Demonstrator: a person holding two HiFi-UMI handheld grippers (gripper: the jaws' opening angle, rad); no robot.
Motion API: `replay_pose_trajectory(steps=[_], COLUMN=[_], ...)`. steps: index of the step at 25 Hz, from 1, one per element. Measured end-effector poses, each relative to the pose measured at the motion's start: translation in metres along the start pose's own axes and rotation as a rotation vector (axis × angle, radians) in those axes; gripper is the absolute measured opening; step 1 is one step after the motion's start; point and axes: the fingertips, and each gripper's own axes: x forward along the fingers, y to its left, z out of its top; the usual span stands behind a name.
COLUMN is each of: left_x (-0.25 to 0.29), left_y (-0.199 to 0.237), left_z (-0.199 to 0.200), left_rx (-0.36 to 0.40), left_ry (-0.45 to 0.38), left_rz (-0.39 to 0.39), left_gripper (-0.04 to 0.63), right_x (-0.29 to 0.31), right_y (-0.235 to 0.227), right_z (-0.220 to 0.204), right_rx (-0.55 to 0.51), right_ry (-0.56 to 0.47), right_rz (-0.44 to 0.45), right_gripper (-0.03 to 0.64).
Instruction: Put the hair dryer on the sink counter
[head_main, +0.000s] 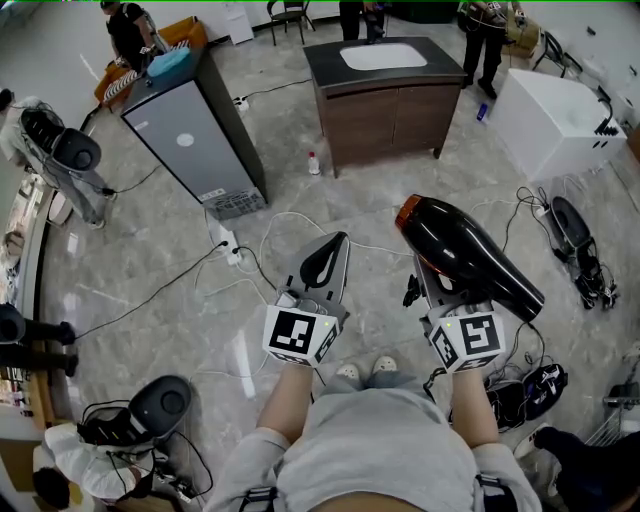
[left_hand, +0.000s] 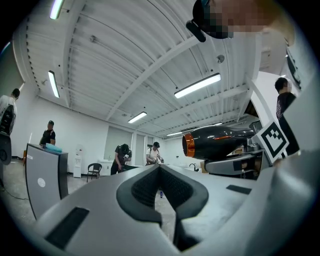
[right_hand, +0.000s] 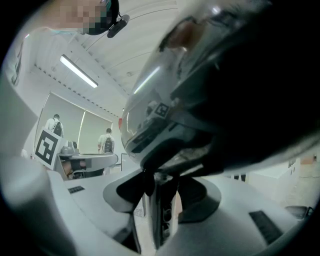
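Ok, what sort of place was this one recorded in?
Probably an open indoor hall staged for recording, not a real bathroom: a dark wooden sink cabinet with a white basin stands alone on the grey polished tile floor, and a white power strip lies out in the middle of it.

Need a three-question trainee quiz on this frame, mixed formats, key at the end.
1. True or false: the glossy black hair dryer with an orange nozzle ring already lies on the dark brown sink counter with a white basin.
2. Fill in: the left gripper has its jaws ____, with nothing between them.
3. What is the right gripper clamped on? A) the hair dryer B) a power cable C) nothing

Key: 1 false; 2 shut; 3 A.
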Motion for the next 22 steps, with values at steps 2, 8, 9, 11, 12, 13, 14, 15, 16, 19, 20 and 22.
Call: replay_pose_trajectory(steps=[2,8,9,11,12,13,14,15,16,19,20,22], left_x=[0.0,-0.003,-0.004,-0.005,-0.006,-0.005,-0.004,-0.003,0.0,0.014,0.02,0.035], left_y=[0.006,0.022,0.025,0.033,0.037,0.041,0.045,0.048,0.051,0.058,0.061,0.07], left_z=[0.0,-0.001,-0.001,-0.002,-0.003,-0.003,-0.004,-0.006,-0.007,-0.009,-0.01,-0.014], left_rx=[-0.002,-0.001,-0.001,0.007,0.013,0.017,0.019,0.019,0.018,0.016,0.018,0.016], left_ry=[-0.002,-0.006,-0.007,-0.009,-0.01,-0.011,-0.011,-0.011,-0.009,-0.009,-0.01,-0.01], left_rz=[-0.003,-0.016,-0.02,-0.025,-0.027,-0.029,-0.031,-0.032,-0.033,-0.032,-0.031,-0.024], left_gripper=[0.012,0.012,0.012,0.012,0.012,0.012,0.012,0.012,0.012,0.012,0.012,0.012], right_x=[0.005,0.017,0.019,0.023,0.026,0.029,0.032,0.036,0.04,0.053,0.059,0.075], right_y=[0.003,0.016,0.019,0.023,0.025,0.026,0.026,0.027,0.026,0.02,0.016,0.007], right_z=[0.0,-0.002,-0.002,-0.002,-0.003,-0.003,-0.004,-0.005,-0.006,-0.009,-0.011,-0.014], right_rx=[-0.003,0.007,0.013,0.022,0.024,0.026,0.028,0.031,0.034,0.031,0.031,0.035], right_ry=[0.005,0.012,0.007,-0.001,-0.004,-0.005,-0.006,-0.007,-0.007,-0.006,-0.005,-0.003], right_rz=[-0.003,-0.005,-0.006,-0.013,-0.019,-0.026,-0.032,-0.034,-0.035,-0.03,-0.032,-0.034], right_gripper=[0.192,0.192,0.192,0.192,0.192,0.192,0.193,0.192,0.192,0.192,0.193,0.192])
